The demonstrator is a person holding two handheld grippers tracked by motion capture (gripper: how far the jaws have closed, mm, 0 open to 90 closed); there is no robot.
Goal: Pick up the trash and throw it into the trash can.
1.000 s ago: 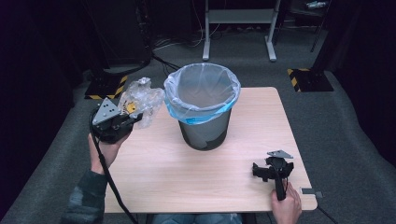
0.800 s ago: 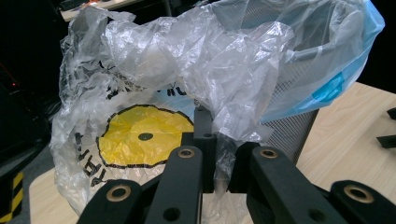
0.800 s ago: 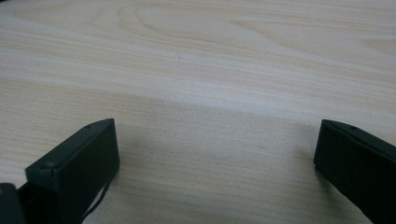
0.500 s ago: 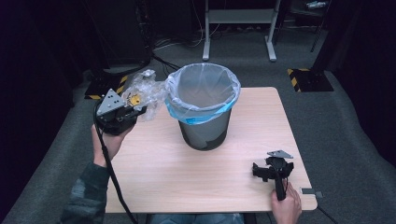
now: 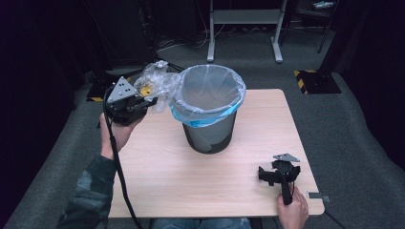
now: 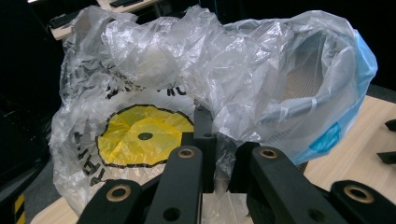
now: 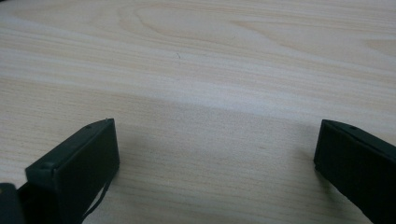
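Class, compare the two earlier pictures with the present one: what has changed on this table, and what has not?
The left tongs, shut on the crumpled plastic bag, carried it up and toward the bin, so it now touches the liner's rim. The right tongs stayed open, resting on the table; the bin did not move.

left gripper (image 5: 152, 101): raised at the table's far left, jaws clamped together
right gripper (image 5: 267, 175): low at the near right, jaws spread wide
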